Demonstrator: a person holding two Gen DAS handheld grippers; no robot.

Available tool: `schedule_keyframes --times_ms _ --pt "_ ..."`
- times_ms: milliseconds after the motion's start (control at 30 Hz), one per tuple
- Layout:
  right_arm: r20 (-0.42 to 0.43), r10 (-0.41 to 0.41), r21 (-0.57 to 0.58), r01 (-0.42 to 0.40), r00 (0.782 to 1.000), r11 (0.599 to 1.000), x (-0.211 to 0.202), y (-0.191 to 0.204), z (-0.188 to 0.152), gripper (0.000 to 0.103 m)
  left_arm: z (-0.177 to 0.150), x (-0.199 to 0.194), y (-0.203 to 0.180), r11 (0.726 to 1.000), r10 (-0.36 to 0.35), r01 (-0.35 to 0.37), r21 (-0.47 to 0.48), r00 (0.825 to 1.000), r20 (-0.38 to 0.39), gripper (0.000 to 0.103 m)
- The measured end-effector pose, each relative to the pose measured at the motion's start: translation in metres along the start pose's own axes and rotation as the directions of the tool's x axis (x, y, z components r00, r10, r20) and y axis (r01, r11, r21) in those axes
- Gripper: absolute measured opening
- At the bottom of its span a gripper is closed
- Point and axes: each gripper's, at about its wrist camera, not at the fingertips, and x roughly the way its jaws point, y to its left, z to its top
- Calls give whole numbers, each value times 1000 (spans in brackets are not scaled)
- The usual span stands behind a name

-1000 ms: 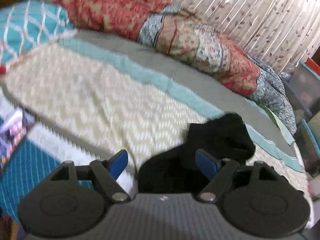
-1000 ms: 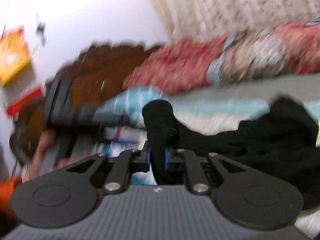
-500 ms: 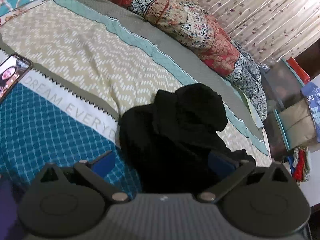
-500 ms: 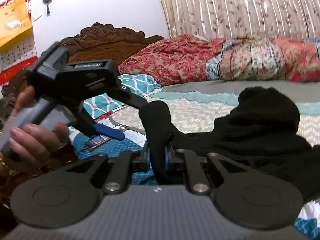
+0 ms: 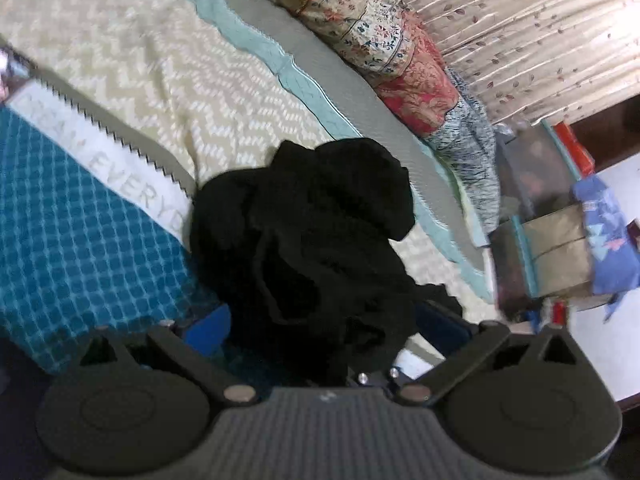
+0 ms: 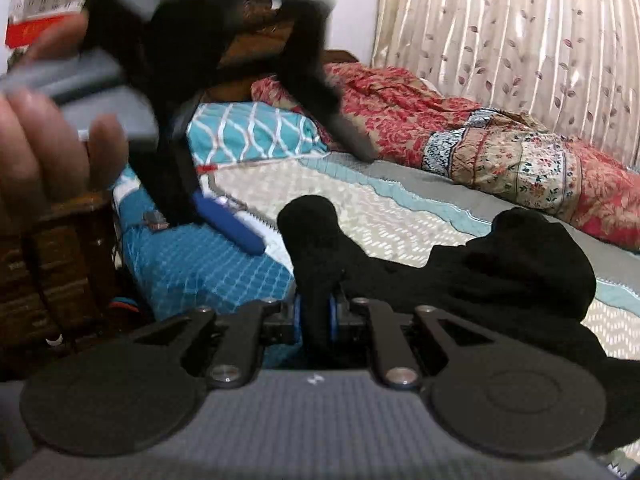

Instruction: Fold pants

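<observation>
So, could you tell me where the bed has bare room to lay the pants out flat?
The cream zigzag stretch between the pants and the rolled quilt is bare. The blue checked patch is free too, but a phone lies at its far edge.

The left black plastic two-finger gripper point(image 5: 324, 322) has blue pads, round ribbed-grey housings and silver pivot screws; the right gripper point(image 6: 316, 314) matches it.

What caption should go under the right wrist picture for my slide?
The right hand-held gripper pinches a fold of crumpled black pants on the bed, while the left hand-held gripper hovers open nearby.
</observation>
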Motion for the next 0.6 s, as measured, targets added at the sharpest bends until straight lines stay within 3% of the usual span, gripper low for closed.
schedule_keyframes --times_ms 67,133,167,200,267,300,367,400,467,600 --pt "34 -4 33 3 999 999 -4 -2 3 15 -2 7 -6 995 94 -94 40 996 -2 103" --pt "77 -9 63 4 997 998 -10 -8 6 16 -4 15 -7 990 130 -129 53 991 -12 101" --pt "84 -6 76 0 996 997 -12 -11 7 15 -4 20 -7 992 114 -113 50 993 -22 92" --pt "79 -1 83 -6 997 997 -12 -13 7 16 -4 24 -8 995 87 -86 44 995 -37 69" --pt "53 4 84 -8 999 996 -11 -16 4 16 -1 31 -10 999 28 -26 25 997 -78 38" --pt "50 3 85 -8 999 996 -13 -17 1 21 3 33 -13 999 45 -43 29 996 -77 28" --pt "67 -19 102 12 998 995 -24 -22 -2 28 10 34 -19 997 62 -59 50 996 -57 26" --pt "88 -39 123 28 995 992 -33 -26 -3 37 15 31 -22 997 57 -55 54 997 -42 25" --pt "111 -53 170 34 992 985 -50 -33 -8 40 25 23 -34 998 25 -24 63 1000 -13 25" --pt "16 98 287 -98 995 953 -48 -40 -20 40 41 -4 -68 991 -55 42 130 994 93 25"
